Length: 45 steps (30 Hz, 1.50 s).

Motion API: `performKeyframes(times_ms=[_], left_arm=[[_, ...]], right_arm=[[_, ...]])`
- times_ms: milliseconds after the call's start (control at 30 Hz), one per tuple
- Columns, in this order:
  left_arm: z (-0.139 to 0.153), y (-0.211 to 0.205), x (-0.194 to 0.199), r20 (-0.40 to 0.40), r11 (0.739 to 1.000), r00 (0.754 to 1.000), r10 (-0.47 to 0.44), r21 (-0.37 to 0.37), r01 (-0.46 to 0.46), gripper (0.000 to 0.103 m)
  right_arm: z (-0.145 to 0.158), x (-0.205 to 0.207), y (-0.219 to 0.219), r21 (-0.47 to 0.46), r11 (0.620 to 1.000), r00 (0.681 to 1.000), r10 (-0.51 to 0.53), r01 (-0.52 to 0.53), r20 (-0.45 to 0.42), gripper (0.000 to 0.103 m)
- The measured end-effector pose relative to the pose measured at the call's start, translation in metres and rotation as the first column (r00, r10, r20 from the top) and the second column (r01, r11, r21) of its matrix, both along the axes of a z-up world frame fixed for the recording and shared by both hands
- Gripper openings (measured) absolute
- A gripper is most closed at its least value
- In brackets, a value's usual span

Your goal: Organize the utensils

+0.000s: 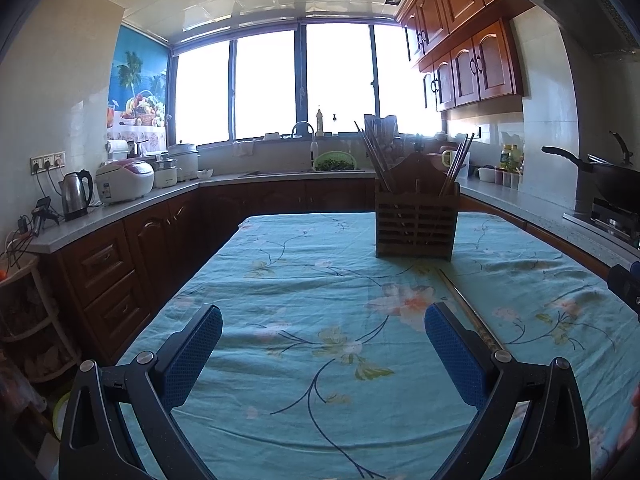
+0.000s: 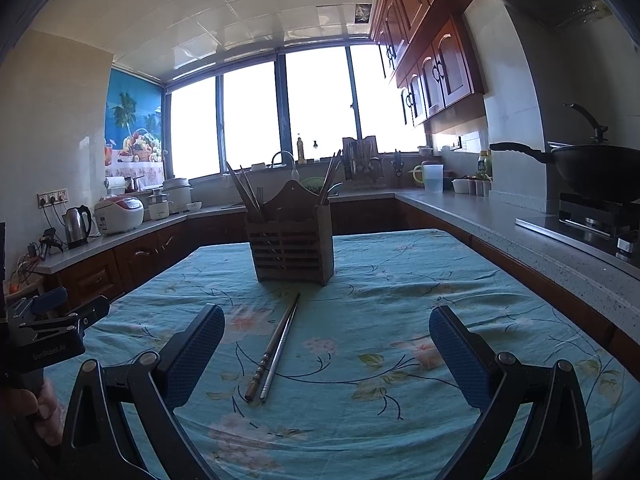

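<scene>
A slatted wooden utensil holder (image 1: 414, 222) (image 2: 291, 242) stands on the table with chopsticks sticking up at both ends. A pair of chopsticks (image 2: 274, 348) lies flat on the cloth in front of it, one wooden and one metal; in the left wrist view the pair (image 1: 468, 308) lies just beyond my right finger. My left gripper (image 1: 323, 344) is open and empty, low over the cloth. My right gripper (image 2: 326, 346) is open and empty, with the chopsticks lying between its fingers, nearer the left one. The left gripper shows at the left edge of the right wrist view (image 2: 56, 320).
The table wears a teal floral cloth (image 1: 304, 280) (image 2: 400, 280). Counters run around it: a kettle (image 1: 76, 194) and rice cooker (image 1: 126, 180) on the left, a sink under the window, and a wok (image 2: 596, 170) on the stove at right.
</scene>
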<state>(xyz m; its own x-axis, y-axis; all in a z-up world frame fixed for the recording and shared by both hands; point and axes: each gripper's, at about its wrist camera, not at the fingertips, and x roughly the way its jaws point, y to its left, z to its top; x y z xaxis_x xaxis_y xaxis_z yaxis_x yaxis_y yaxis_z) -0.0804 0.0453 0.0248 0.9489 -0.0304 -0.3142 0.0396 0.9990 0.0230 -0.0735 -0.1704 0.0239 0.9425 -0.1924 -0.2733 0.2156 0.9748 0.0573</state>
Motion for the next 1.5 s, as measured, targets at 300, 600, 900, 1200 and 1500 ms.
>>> performKeyframes(times_ms=[300,600,900,1200,1500], left_arm=[[0.002,-0.005,-0.002,0.001,1.000,1.000,-0.002,0.002,0.002,0.102],[0.001,-0.010,-0.003,0.002,1.000,1.000,0.004,0.006,-0.004,0.102],[0.001,-0.013,-0.005,0.010,1.000,1.000,0.011,0.019,-0.011,0.102],[0.000,-0.011,-0.005,0.009,1.000,1.000,0.014,0.013,-0.014,0.102],[0.000,-0.011,-0.006,0.010,1.000,1.000,0.016,0.017,-0.016,0.102]], right_arm=[[0.000,0.002,0.002,0.000,1.000,1.000,-0.003,0.003,-0.010,0.103],[0.001,0.002,0.004,-0.009,1.000,1.000,-0.008,0.008,-0.012,0.103],[0.000,0.003,0.005,-0.003,1.000,1.000,-0.018,0.018,-0.023,0.103],[-0.003,0.006,0.007,-0.002,0.999,0.998,-0.034,0.034,-0.051,0.103],[-0.002,0.007,0.008,-0.007,1.000,0.998,-0.027,0.026,-0.052,0.103]])
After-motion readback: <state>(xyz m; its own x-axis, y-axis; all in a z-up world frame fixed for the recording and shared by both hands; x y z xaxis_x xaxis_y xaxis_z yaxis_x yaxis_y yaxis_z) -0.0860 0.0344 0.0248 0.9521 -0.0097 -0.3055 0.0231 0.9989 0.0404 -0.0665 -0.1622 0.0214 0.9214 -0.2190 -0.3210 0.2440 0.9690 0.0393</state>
